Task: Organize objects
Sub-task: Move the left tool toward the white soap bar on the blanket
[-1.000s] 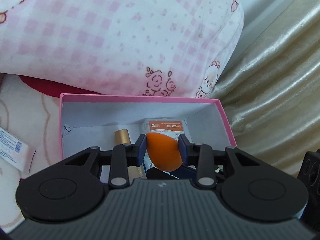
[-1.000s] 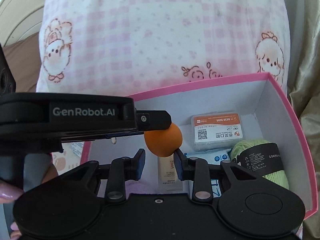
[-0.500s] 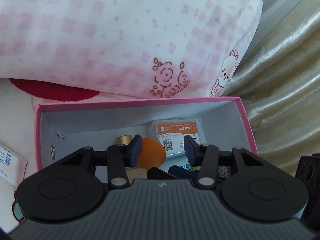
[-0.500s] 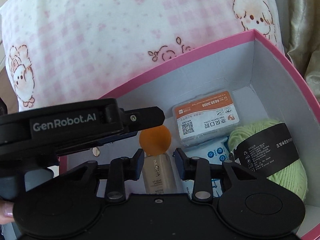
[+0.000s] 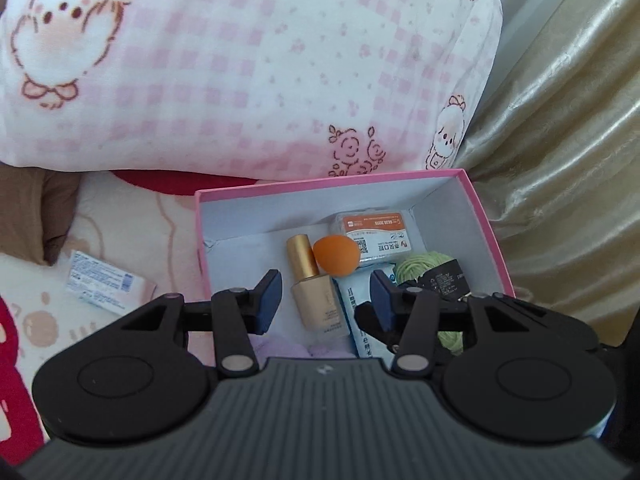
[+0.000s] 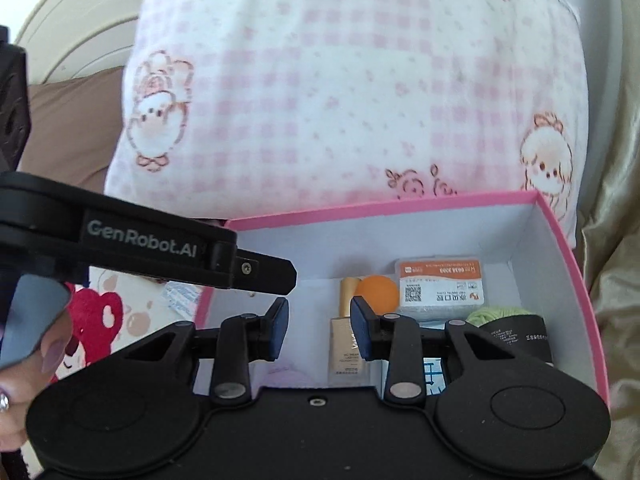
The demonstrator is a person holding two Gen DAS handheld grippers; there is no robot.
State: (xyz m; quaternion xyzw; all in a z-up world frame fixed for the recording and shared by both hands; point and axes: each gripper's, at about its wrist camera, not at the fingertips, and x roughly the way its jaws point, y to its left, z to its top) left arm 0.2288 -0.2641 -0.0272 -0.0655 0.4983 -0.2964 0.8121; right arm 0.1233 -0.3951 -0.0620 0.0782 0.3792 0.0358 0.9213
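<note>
Left gripper point(image 5: 324, 302): angled down over pink box point(image 5: 490, 236), jaws apart, empty.
Right gripper point(image 6: 319, 330): angled down, jaws apart, empty.
Orange sponge point(image 5: 335, 254): inside box.

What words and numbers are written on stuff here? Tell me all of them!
"GenRobot.AI": white letters on the side of the left tool's black body.
"6638 3098": upside down on the orange label of the small white packet in the pink box.
QR code and small print on that packet: too small to read.
Foundation bottle, blue-and-white pack, yarn band, and sachet outside the box: print too small or blurred.
</note>
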